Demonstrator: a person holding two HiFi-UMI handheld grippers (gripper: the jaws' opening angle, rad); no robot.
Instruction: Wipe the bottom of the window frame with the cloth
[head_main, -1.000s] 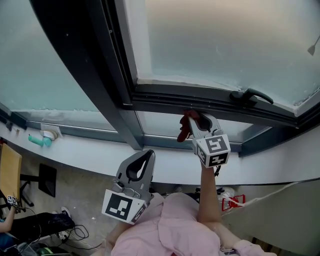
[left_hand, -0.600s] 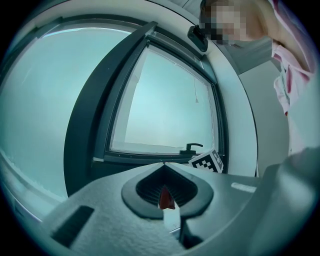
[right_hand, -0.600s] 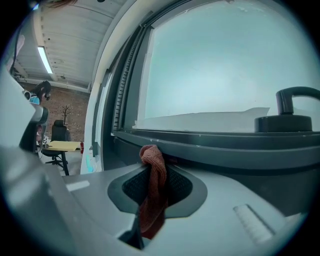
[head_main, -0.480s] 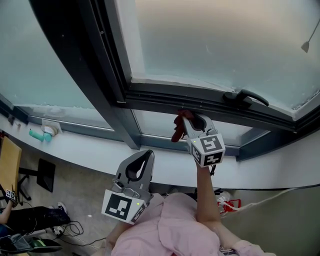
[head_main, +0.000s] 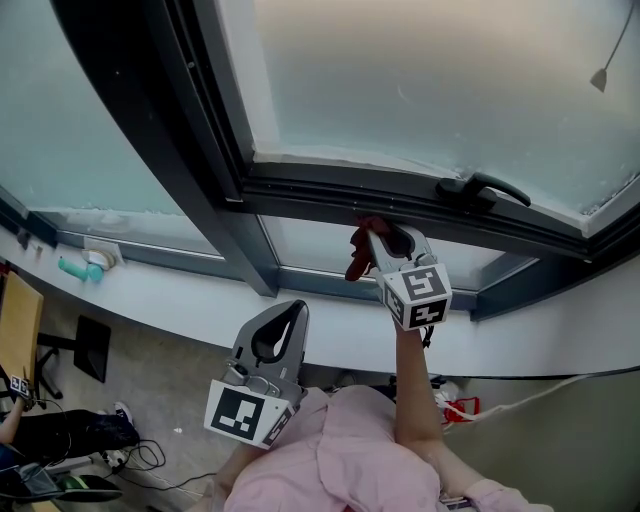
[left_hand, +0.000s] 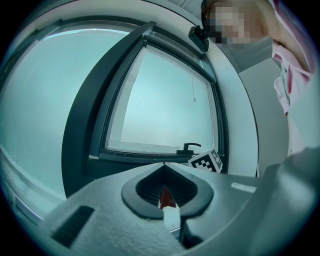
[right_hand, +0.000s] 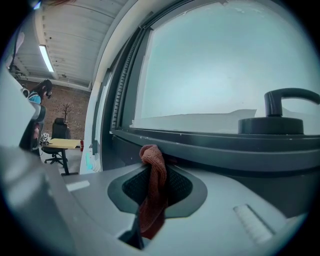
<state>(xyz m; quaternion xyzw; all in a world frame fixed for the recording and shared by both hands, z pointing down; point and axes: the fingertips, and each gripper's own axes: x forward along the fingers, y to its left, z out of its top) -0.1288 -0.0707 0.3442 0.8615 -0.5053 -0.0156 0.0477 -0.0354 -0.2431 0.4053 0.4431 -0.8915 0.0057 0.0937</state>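
1. Room: a big dark-framed window with frosted glass above a curved white sill (head_main: 200, 295). Below it is bare concrete floor with a dark chair (head_main: 90, 355) and loose cables (head_main: 150, 465). The right gripper view also shows a brick wall, a ceiling strip light (right_hand: 46, 57) and a yellow-topped desk (right_hand: 62, 144).
2. Window frame (head_main: 330, 195): the bottom rail of the opening sash runs left to right, with the handle (head_main: 480, 188) towards its right end.
3. Count: two grippers, one cloth, one handle. There is also one teal object (head_main: 75, 268) at the sill's left end; I can't tell what it is.
4. Right gripper (head_main: 380, 238): raised to the rail just left of the handle, jaws clamped on the red-brown cloth (head_main: 360, 252), tips right at the rail.
5. Cloth: twisted into a rope, with its long axis along the jaw line. The bunched end pokes past the jaw tips and presses against the underside of the bottom rail. The tail trails back between the jaws and hangs down on the gripper's left side.
6. Left gripper (head_main: 283, 325): held low near the person's pink sleeve (head_main: 350, 450), well below the sill edge and tips aimed up at the window. Its jaws are pressed together with nothing between them.
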